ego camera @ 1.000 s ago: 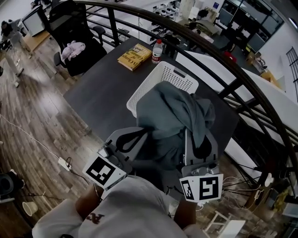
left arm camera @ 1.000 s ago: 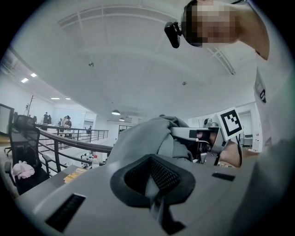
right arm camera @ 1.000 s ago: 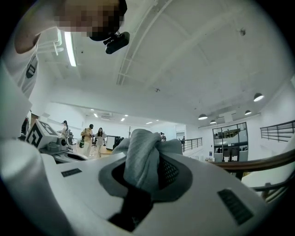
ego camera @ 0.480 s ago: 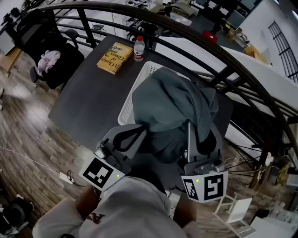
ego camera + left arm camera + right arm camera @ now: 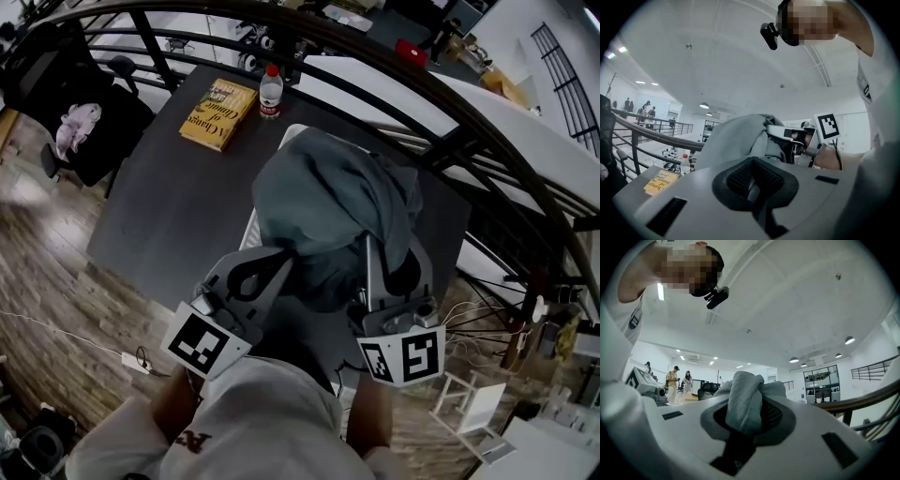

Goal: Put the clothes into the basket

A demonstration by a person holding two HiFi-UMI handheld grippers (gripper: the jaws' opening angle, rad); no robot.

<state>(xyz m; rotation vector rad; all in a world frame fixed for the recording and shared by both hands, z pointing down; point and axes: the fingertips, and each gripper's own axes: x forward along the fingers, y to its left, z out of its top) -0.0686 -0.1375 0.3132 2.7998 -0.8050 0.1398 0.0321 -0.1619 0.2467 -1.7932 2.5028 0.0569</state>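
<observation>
Two claws up in front of the person, both gripping one bundle of grey clothes (image 5: 328, 202). Left claw (image 5: 279, 264) is clenched: in the left gripper view its black pads sit together with only a thin sliver of grey between them, and the cloth rises just past the tips. Right claw (image 5: 389, 258) is clamped on a thick fold of the same cloth; the right gripper view shows the fold bunched between the pads and sticking out above them.

Clothes hang off the two claws, held above the white basket (image 5: 291, 136) and covering most of it. Only the far corner and a strip of the basket's left side show. Cannot tell whether the lowest part of the cloth touches the basket's inside.

Basket sits on a dark surface (image 5: 159, 216), toward its right half. Yellow book (image 5: 218, 114) lies at the far left of the surface. A clear bottle with a red cap (image 5: 270, 92) stands upright just right of the book, near the basket's far corner but apart from it.

Dark railing (image 5: 422, 103) curves along the far side. Black chair (image 5: 89, 155) with a pink item on it stands left of the surface on the wood floor (image 5: 56, 272).
</observation>
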